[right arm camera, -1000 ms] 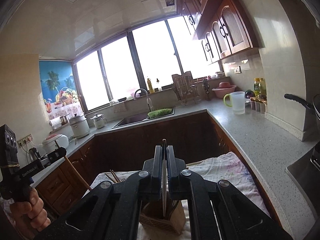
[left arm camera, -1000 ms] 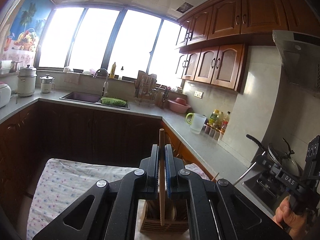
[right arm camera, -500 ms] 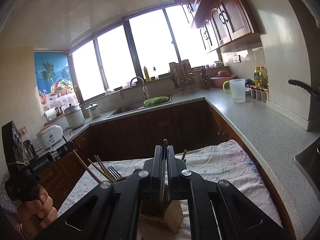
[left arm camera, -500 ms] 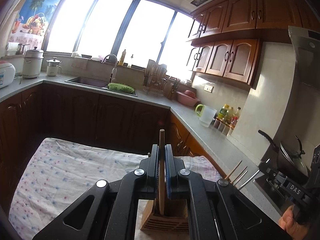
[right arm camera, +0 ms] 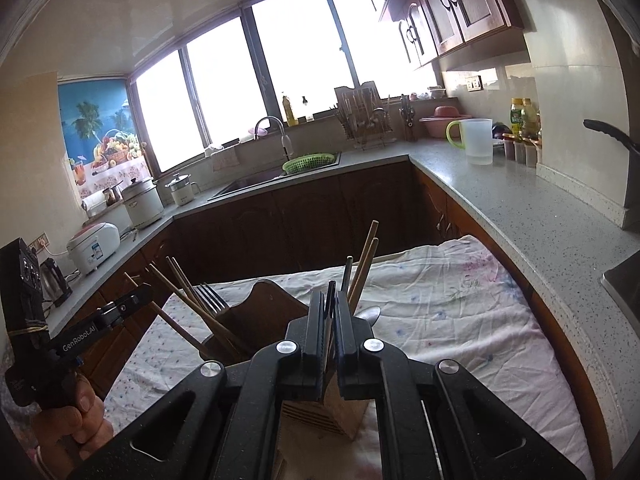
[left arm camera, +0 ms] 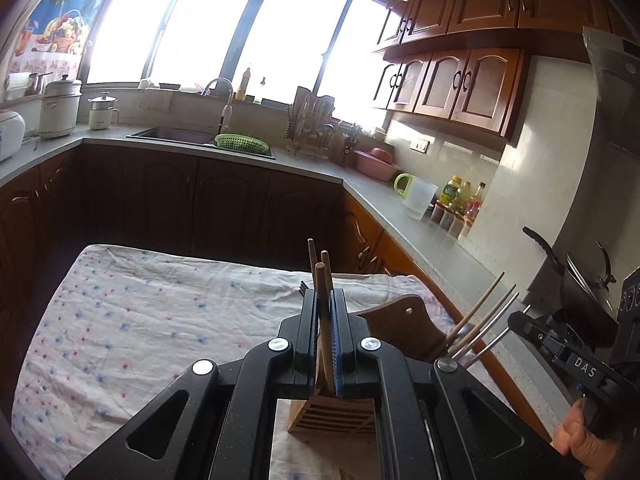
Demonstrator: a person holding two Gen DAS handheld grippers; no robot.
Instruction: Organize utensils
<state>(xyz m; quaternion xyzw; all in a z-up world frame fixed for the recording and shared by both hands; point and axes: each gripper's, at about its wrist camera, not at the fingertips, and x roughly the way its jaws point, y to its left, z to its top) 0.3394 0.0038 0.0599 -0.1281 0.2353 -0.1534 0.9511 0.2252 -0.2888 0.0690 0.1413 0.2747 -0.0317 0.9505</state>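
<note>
Left hand-held gripper [left arm camera: 323,304]: its two black jaws are pinched tight on a wooden chopstick [left arm camera: 322,300]. The stick stands almost straight up between the jaws, and its top pokes out above them.
Right hand-held gripper [right arm camera: 329,312]: its jaws are pinched tight on a thin dark utensil [right arm camera: 330,300]. I cannot tell which kind it is, as only a slim dark handle shows.
Wooden holder [left arm camera: 332,414]: a light wood box with slats on the side. It sits on the desk, right under both grippers.
Where the chopstick goes: its low end reaches down toward the wooden holder. I cannot see the tip, because the gripper hides it.
Other sticks: two more wooden sticks [left arm camera: 312,264] stand just behind the held chopstick.
Dark holder part [right arm camera: 264,312]: a brown rounded piece next to the light box. More chopsticks [right arm camera: 188,296] and a metal fork [right arm camera: 212,298] lean out of it.
Spoon [right arm camera: 370,315]: its shiny bowl peeks out just right of the right gripper.
Desk [left arm camera: 140,320]: it is covered by a white cloth with small blue and pink dots.
Hands: a hand [right arm camera: 72,420] holds the left gripper's handle, and another hand [left arm camera: 580,440] holds the right one.
Far behind: a sink with a green basket [right arm camera: 308,162] and a clear jug [right arm camera: 476,140] on the grey kitchen top.
</note>
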